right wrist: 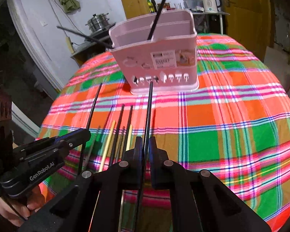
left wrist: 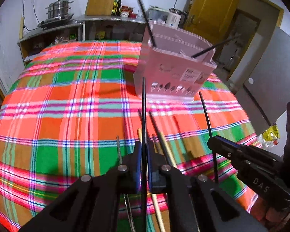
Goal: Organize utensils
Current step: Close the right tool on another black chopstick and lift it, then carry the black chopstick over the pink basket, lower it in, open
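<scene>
We hold one thin black chopstick [left wrist: 144, 116] clamped in our left gripper [left wrist: 144, 150] and another [right wrist: 148, 116] in our right gripper [right wrist: 145, 147], both pointing lengthwise toward the pink plastic utensil basket [right wrist: 156, 58] straight ahead on the plaid cloth; the right looks slightly nearer.

Basket [right wrist: 156, 58] mouth partly barred by two leaning chopsticks [right wrist: 160, 9].

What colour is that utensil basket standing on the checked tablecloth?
The basket is pale pink, with a white label on its front. It shows best in the right wrist view.
</scene>
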The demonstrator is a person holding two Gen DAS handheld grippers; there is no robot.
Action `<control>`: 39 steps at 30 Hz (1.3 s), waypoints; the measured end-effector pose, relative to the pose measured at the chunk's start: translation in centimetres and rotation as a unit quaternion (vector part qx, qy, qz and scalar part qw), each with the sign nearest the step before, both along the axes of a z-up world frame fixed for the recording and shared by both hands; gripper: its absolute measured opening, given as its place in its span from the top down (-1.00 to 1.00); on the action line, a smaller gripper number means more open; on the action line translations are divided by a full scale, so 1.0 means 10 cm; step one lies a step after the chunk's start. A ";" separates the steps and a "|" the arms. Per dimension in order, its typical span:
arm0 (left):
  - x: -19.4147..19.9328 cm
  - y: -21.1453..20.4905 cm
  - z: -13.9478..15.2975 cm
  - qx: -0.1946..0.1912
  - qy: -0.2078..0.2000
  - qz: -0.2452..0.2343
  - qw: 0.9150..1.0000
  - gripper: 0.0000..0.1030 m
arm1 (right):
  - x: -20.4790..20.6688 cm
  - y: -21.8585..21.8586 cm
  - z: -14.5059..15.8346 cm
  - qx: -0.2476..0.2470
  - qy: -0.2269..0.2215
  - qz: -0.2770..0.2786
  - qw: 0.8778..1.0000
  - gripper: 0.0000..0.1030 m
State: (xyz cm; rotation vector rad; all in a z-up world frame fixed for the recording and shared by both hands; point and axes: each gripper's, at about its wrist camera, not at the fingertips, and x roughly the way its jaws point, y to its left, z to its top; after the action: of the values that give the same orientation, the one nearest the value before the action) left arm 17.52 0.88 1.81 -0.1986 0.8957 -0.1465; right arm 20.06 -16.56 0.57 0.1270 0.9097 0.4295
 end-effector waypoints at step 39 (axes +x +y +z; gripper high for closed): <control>-0.03 -0.11 1.01 -0.006 -0.092 -0.043 0.995 0.88 | -0.11 -0.31 0.96 0.037 -0.116 -0.009 0.992 0.89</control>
State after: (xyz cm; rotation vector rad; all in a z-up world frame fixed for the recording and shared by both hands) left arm 17.26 -0.19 11.91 -0.1543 0.7205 -0.2468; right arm 18.95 -19.66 10.14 0.1501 0.6636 0.4522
